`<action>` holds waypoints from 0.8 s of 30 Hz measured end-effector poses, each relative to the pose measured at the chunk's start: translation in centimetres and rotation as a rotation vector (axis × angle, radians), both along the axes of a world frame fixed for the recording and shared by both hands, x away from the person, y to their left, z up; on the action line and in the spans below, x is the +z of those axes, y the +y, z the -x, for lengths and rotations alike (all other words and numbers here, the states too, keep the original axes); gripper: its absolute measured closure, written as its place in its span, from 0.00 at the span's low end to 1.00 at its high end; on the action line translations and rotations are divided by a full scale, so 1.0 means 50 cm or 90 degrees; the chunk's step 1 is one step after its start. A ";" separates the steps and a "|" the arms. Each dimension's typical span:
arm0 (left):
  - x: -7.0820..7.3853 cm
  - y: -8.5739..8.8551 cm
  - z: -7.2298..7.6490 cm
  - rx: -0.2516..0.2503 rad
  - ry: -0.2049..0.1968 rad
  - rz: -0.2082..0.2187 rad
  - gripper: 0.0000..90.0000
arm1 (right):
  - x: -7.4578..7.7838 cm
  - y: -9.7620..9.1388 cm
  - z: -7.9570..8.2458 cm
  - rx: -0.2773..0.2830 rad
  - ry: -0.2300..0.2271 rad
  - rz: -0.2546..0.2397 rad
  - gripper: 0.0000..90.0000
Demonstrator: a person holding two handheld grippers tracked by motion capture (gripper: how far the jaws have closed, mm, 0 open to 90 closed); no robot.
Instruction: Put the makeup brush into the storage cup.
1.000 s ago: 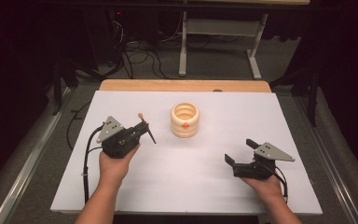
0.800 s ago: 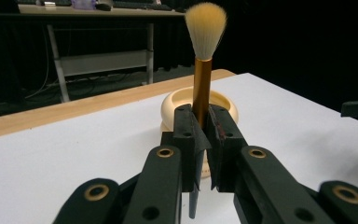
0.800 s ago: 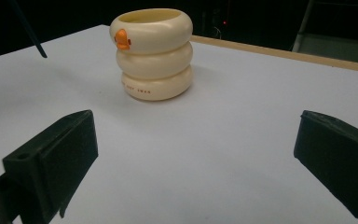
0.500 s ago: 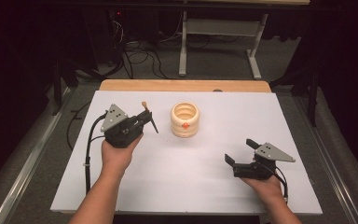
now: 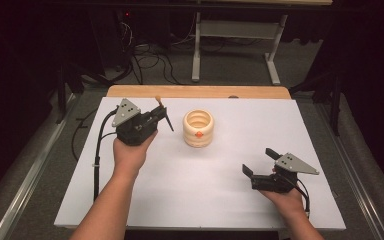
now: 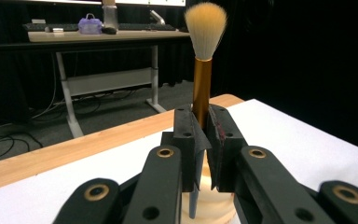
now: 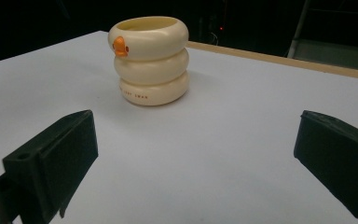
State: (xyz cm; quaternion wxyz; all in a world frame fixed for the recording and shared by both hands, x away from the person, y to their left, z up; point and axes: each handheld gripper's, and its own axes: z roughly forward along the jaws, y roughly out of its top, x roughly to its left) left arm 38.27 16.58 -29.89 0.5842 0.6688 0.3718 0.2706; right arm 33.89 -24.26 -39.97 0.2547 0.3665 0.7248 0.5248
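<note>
Left tool (image 5: 156,116) is clenched on a makeup brush (image 6: 202,88): gold handle pinched between the pads, bristle tuft pointing up in the left gripper view. In the high view the brush (image 5: 158,102) sits up off the white worktop (image 5: 190,190), held to the left of the cream ringed cup (image 5: 198,128), near it but not over it. Pickup looks done.

Right tool (image 5: 258,162) is released, jaws wide apart with nothing between them, low over the worktop at the front right, well apart from the cup. In the right gripper view the cup (image 7: 149,59) stands upright, three stacked rings, an orange beak-like knob on the top ring, mouth open; I can't tell whether anything is inside.

Judging by the layout, the job is to drop the brush into the cup. Left to do: carry it over the mouth, tip the handle down, lower, let go. Roughly halfway. The right tool may need to steady the cup.
</note>
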 end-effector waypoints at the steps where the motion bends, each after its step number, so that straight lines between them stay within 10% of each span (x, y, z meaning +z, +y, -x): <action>1: 0.002 -0.005 -0.006 -0.002 0.001 0.004 0.92 | 0.000 0.000 0.000 0.000 0.001 0.001 0.01; 24: 0.010 -0.060 -0.060 -0.020 0.005 0.002 0.92 | 0.000 -0.001 0.003 -0.001 0.002 -0.001 0.01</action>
